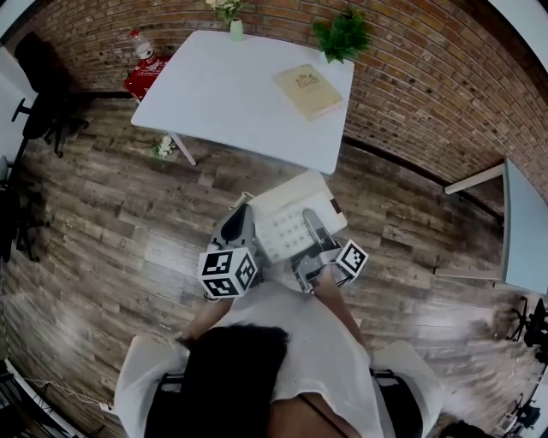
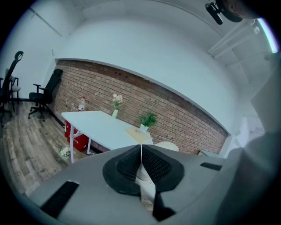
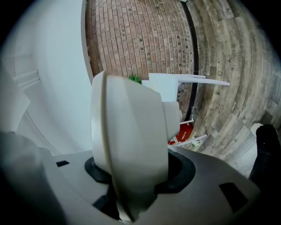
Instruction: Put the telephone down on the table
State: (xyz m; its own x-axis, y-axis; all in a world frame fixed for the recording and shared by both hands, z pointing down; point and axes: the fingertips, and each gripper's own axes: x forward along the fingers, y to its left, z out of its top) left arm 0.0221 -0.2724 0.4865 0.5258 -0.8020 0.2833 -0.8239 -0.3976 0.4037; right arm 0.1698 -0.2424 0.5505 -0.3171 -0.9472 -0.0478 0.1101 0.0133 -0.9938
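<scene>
Right gripper [image 3: 131, 178] clamps the cream telephone [image 1: 287, 221] by its thick body, jaws spread wide with the dark pads pressed against both of its sides, the set standing on edge between them in the right gripper view. Left gripper [image 2: 141, 151] meets the same telephone from the other side, its jaws drawn almost together at the tips and pinched on a thin pale part of the set that shows between the pads. From the head view, the person holds the telephone in the air between the two grippers, keypad up, over the wooden plank floor [image 1: 111, 239] and just short of the near edge of the white table [image 1: 231, 94]. On that table lie a tan book [image 1: 308, 91] near the right corner, a green potted plant [image 1: 342, 36] at the far right edge and a small vase of flowers [image 1: 233, 21] at the far side. A red box [image 1: 145, 75] sits on the floor by the table's left end, against the brick wall [image 1: 428, 94].
</scene>
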